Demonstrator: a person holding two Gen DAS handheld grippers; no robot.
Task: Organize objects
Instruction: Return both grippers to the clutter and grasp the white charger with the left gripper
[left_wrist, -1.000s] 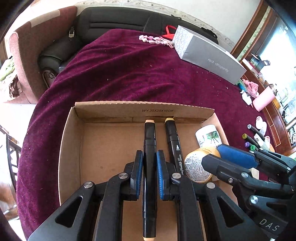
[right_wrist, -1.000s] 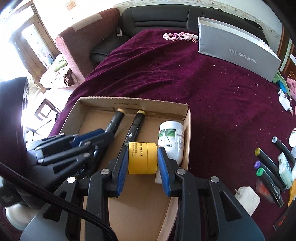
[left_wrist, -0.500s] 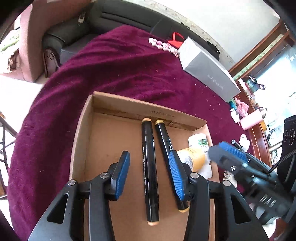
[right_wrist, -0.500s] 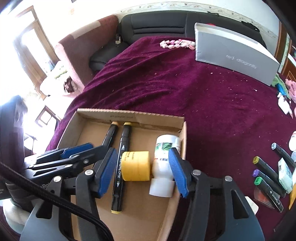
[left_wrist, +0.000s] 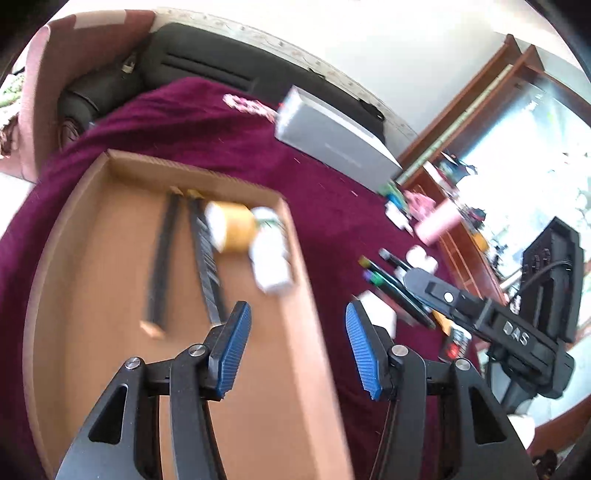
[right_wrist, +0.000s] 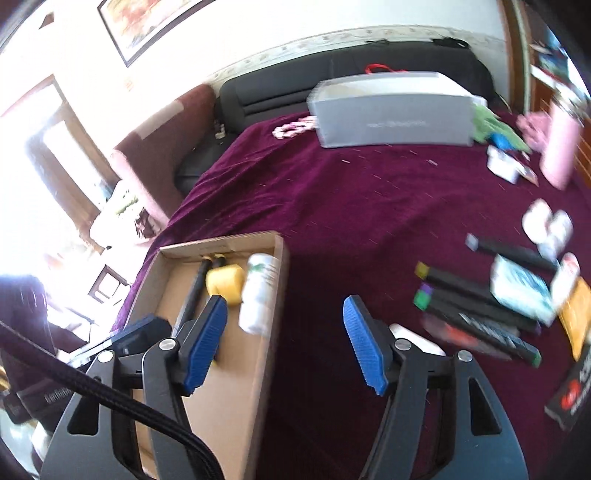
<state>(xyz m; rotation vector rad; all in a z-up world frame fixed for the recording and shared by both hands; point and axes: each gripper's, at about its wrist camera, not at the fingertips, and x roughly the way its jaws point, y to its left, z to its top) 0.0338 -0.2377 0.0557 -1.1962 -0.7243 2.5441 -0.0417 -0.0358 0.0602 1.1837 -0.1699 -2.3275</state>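
A shallow cardboard box (left_wrist: 103, 295) lies on the purple cloth. It holds two black markers (left_wrist: 160, 258), a yellow jar (left_wrist: 232, 230) and a white bottle (left_wrist: 269, 254). My left gripper (left_wrist: 299, 350) hovers over the box's right wall; its jaws are opening with nothing between them. In the right wrist view the box (right_wrist: 236, 387), yellow jar (right_wrist: 225, 282) and white bottle (right_wrist: 258, 295) sit at left. My right gripper (right_wrist: 284, 339) hangs above the box's right edge, its jaws opening and empty. Several loose markers (right_wrist: 476, 306) lie on the cloth to the right.
A long grey box (right_wrist: 391, 118) stands at the back of the cloth, with a black sofa behind it. A pink cup (right_wrist: 561, 147), small white items (right_wrist: 546, 225) and packets (right_wrist: 521, 291) crowd the right side. Bare cloth (right_wrist: 369, 206) lies between the two boxes.
The left gripper let go of a black marker and the right let go of the yellow jar. Both opened, drew back from the box and swung to the right.
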